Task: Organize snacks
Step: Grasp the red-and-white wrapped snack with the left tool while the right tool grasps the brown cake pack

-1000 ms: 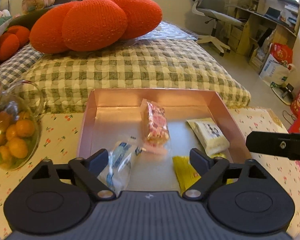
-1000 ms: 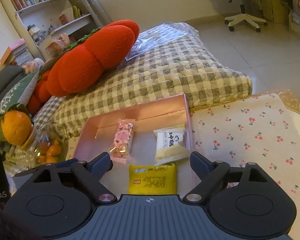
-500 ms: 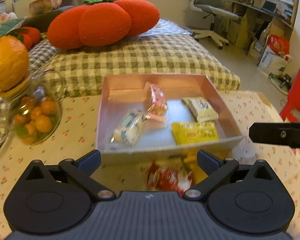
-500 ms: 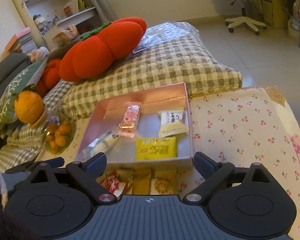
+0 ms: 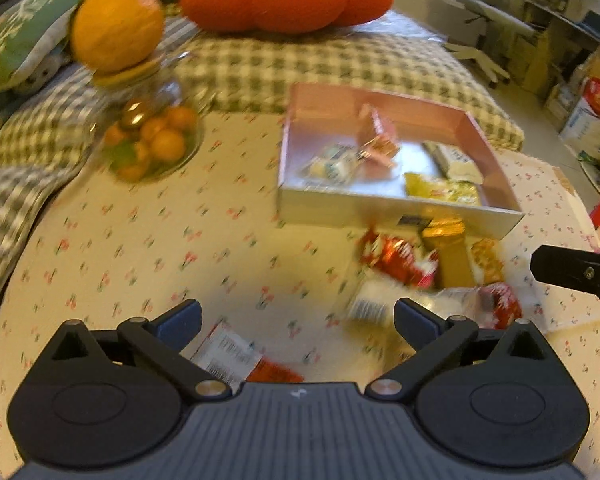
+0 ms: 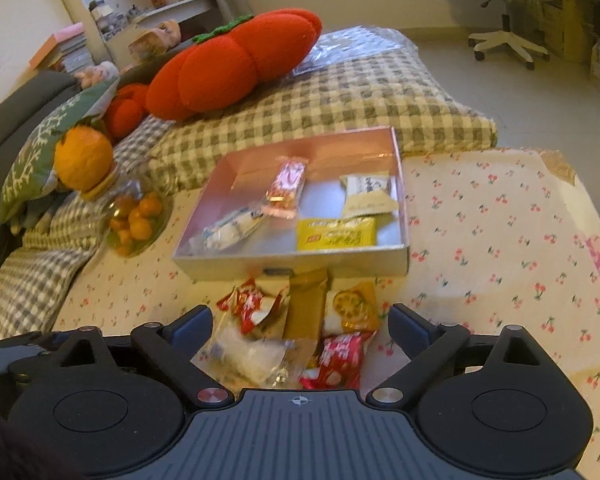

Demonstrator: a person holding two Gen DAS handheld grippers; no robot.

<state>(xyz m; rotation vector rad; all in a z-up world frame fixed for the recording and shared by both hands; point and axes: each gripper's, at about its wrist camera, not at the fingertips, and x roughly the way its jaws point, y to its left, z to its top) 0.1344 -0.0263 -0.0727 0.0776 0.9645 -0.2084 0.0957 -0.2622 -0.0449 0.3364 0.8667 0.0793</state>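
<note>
While the left wrist view is smeared with blur, the essentials read: the left gripper (image 5: 296, 314) hangs over the table with the cherry-print cloth (image 5: 140, 248), its jaws spread wide and holding nothing. Ahead and to the right sits the shallow pink-walled box (image 5: 380, 208), with four packets lying inside it. Just in front of the box is a loose heap of snack packets (image 5: 420, 268), red, gold and clear wrappers jumbled together. One more red-and-white packet (image 5: 236, 356) lies right under the jaws, apart from the heap. A round glass jar of small oranges (image 5: 152, 140) stands well off to the left. The tip of the right gripper (image 5: 576, 270) pokes in from the right edge.

Over to the right wrist view, much sharper. The right gripper (image 6: 300, 322) also has its jaws wide apart and empty, poised directly above the heap. Between its fingers lie a clear packet with white contents (image 6: 252, 354) and a red patterned packet (image 6: 340, 358); beyond them a red-and-white wrapper (image 6: 252, 304), a long gold packet (image 6: 306, 304) and an orange biscuit packet (image 6: 356, 304) reach to the box's near wall.

My read: sorting is under way, four in, the heap to go. The next move looks like a drop onto one of the nearest packets, closing on a single wrapper without snagging its neighbour, then a lift over the near wall.
</note>
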